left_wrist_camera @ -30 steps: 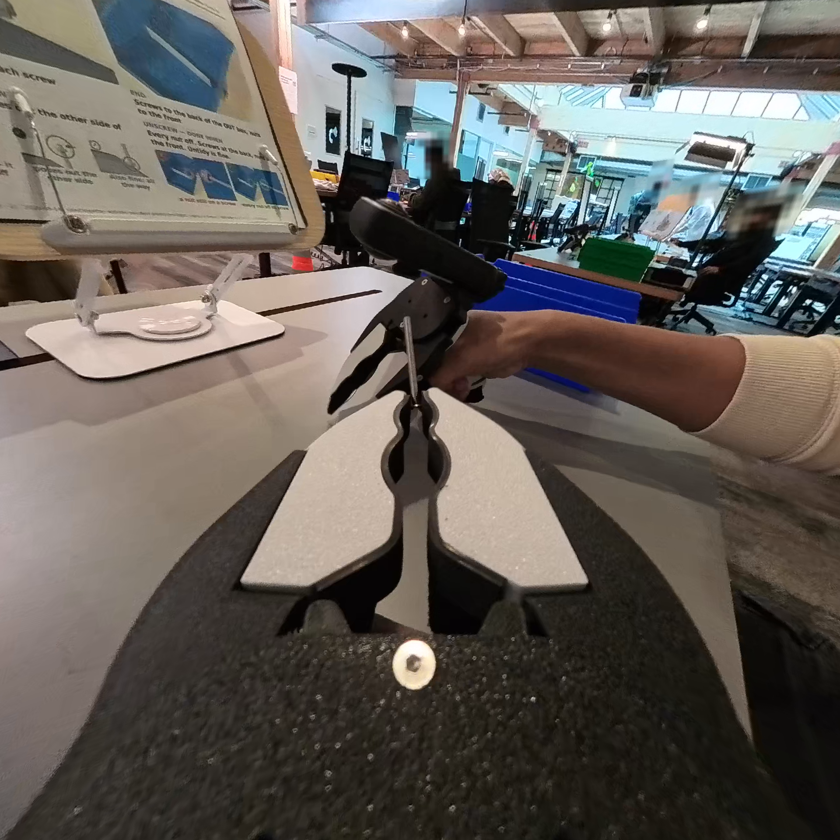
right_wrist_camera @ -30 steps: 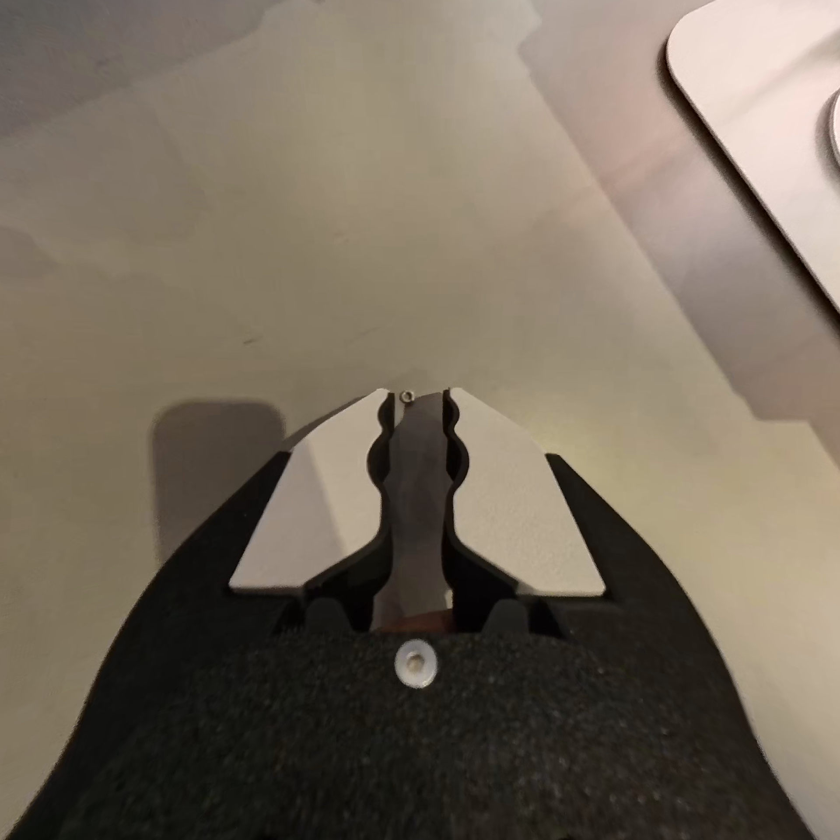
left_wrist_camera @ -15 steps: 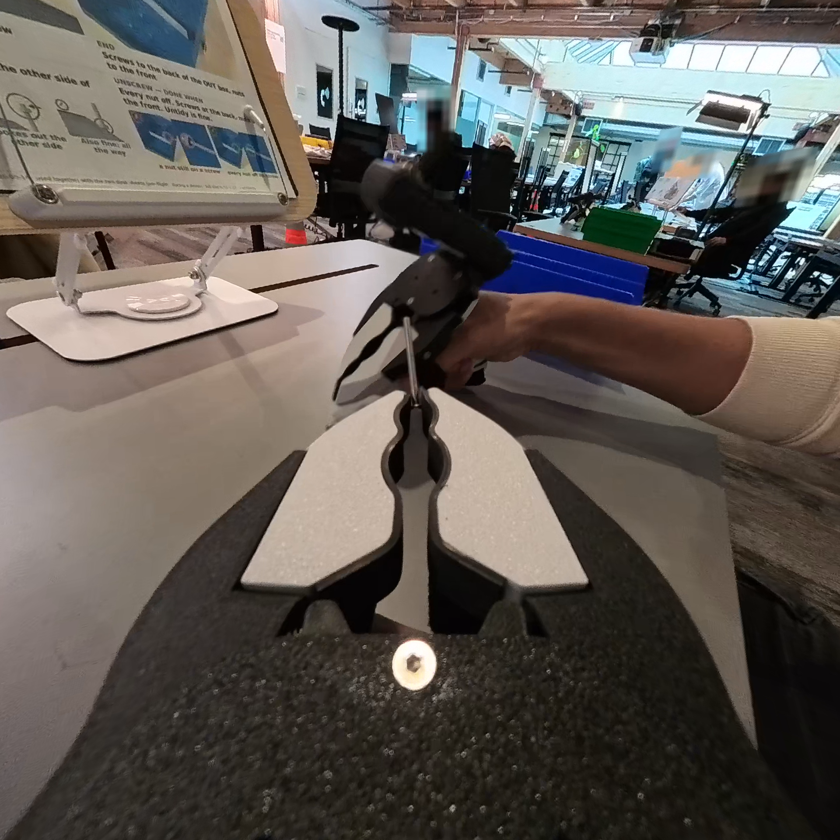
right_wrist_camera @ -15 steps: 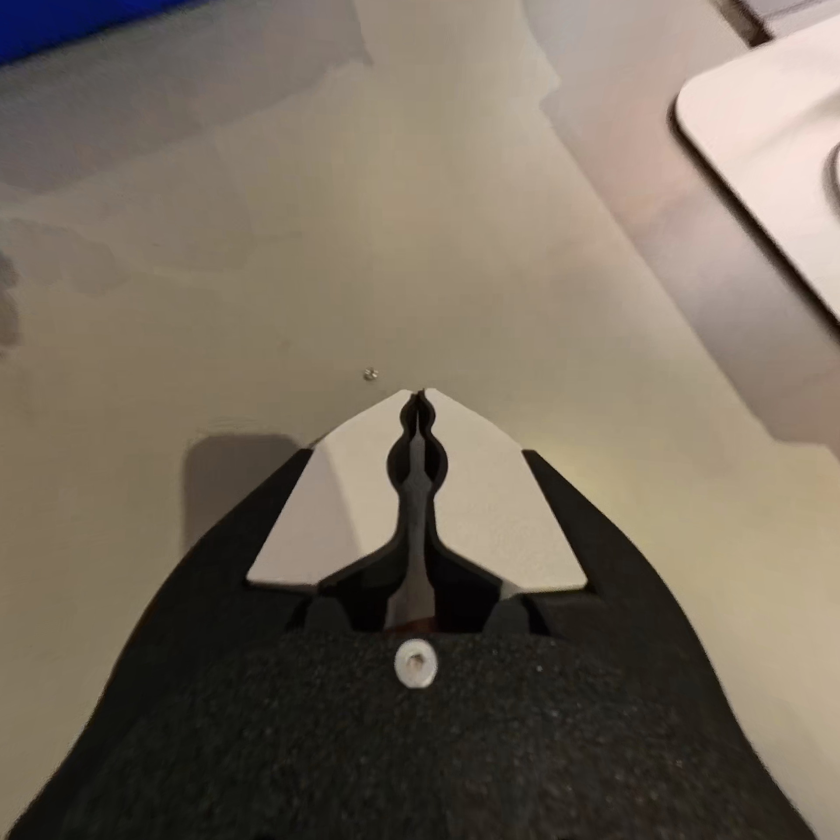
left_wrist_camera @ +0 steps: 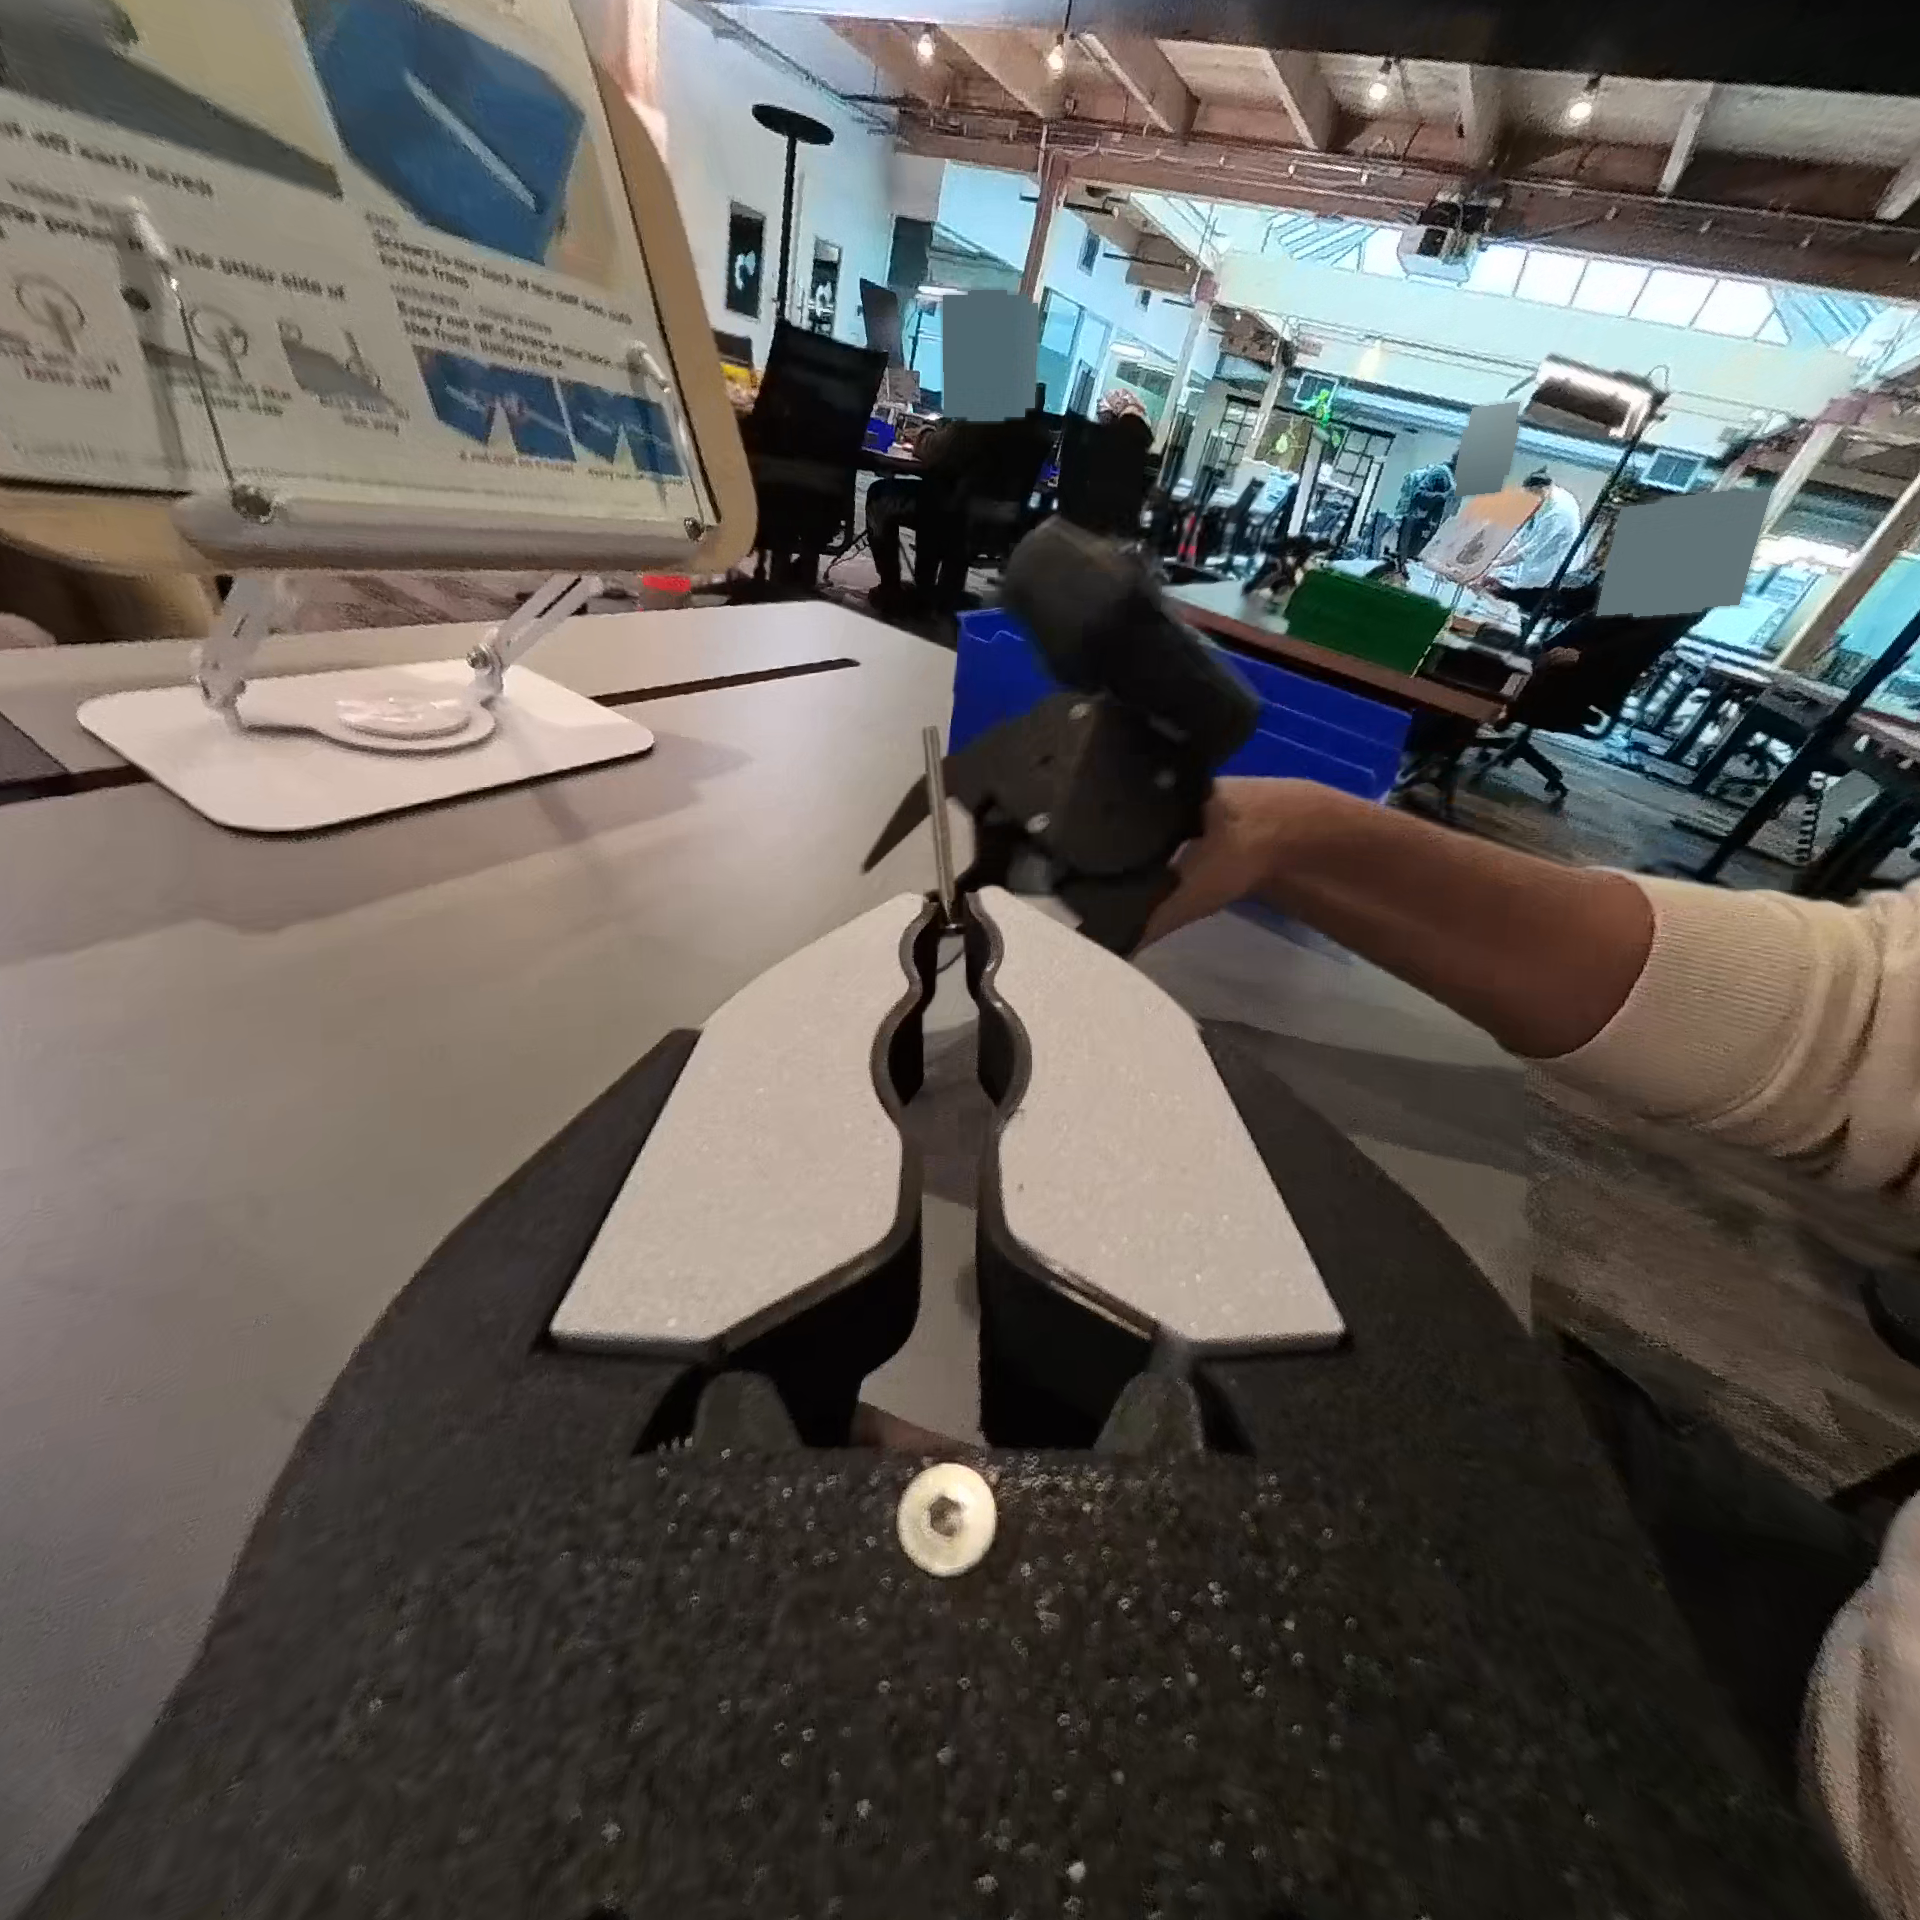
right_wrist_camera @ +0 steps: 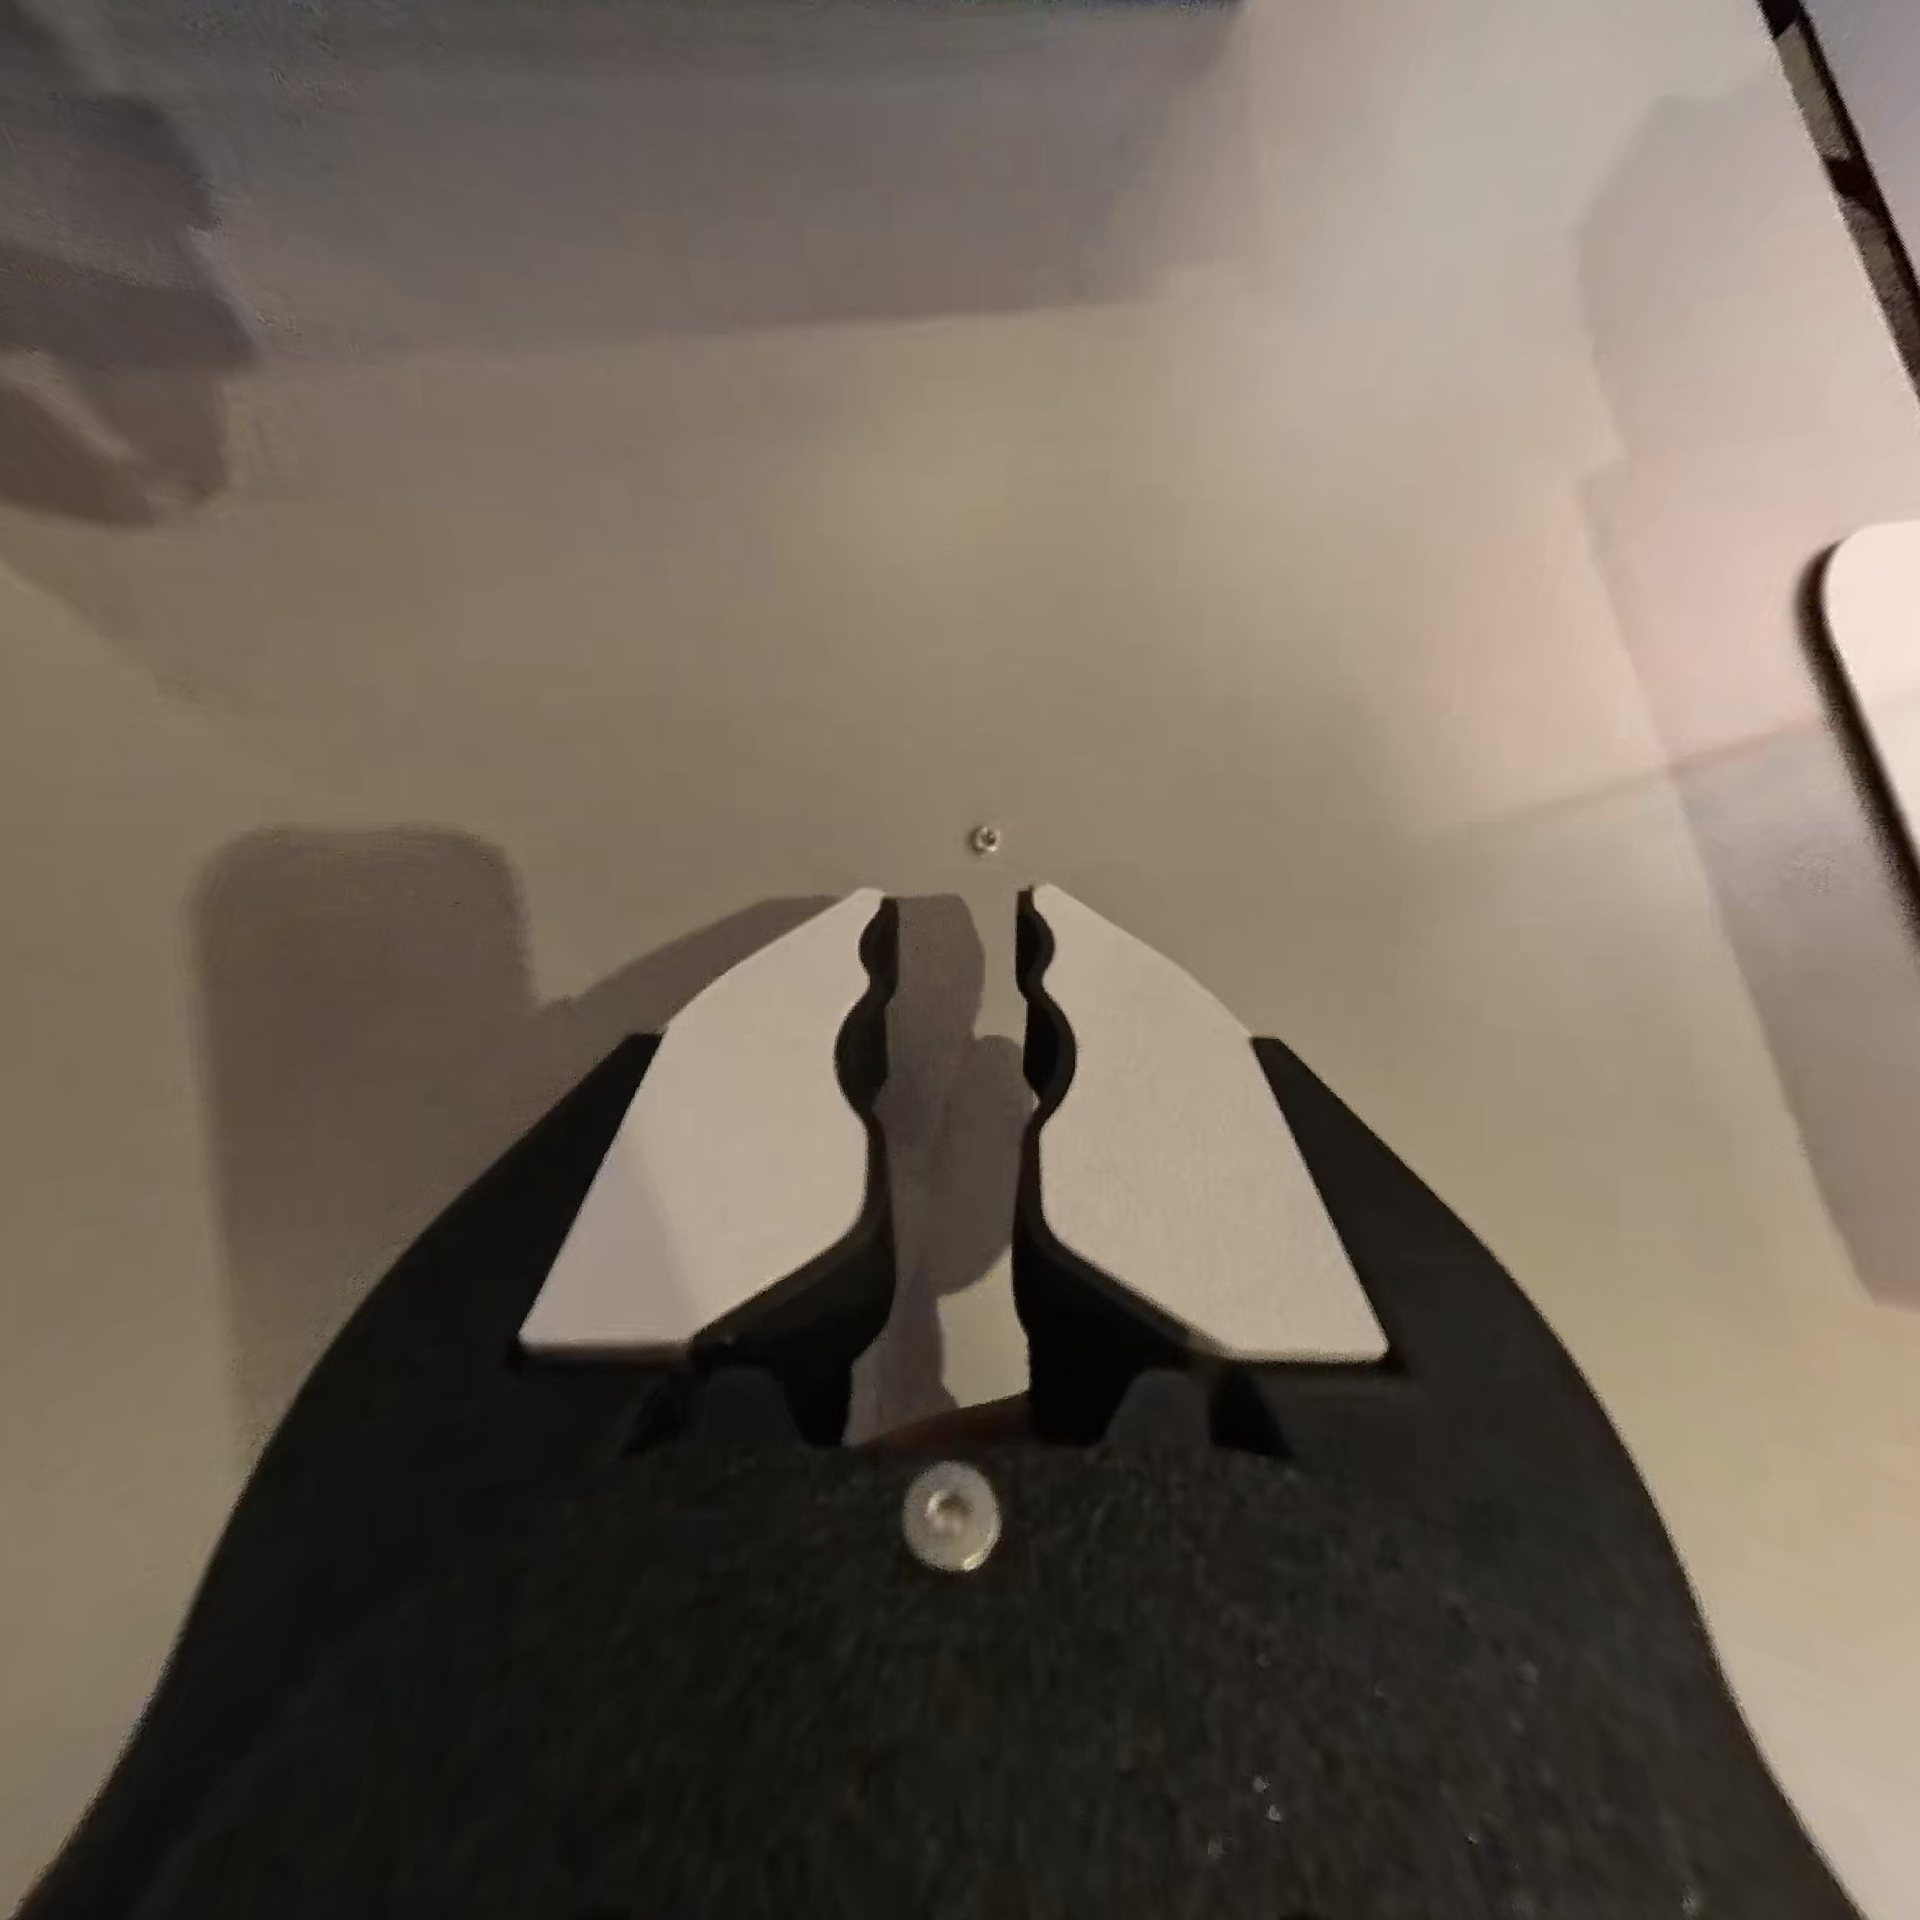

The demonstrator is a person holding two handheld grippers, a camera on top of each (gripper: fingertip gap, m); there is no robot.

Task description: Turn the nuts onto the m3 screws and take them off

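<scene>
Tiny nut lying loose on the grey table, just beyond the parted tips of the right gripper, empty and angled down, seemingly lined up for the pick. Off to the left, m3 screw pinched by its lower end in the closed left gripper, shaft upright and bare, apparently presented for threading. Behind, instruction sheet on a white stand; blue bin at the table's far edge

The left gripper stands level, tips pinched together. The right gripper tilts downward, jaws parted, apparently gripping nothing.
</scene>
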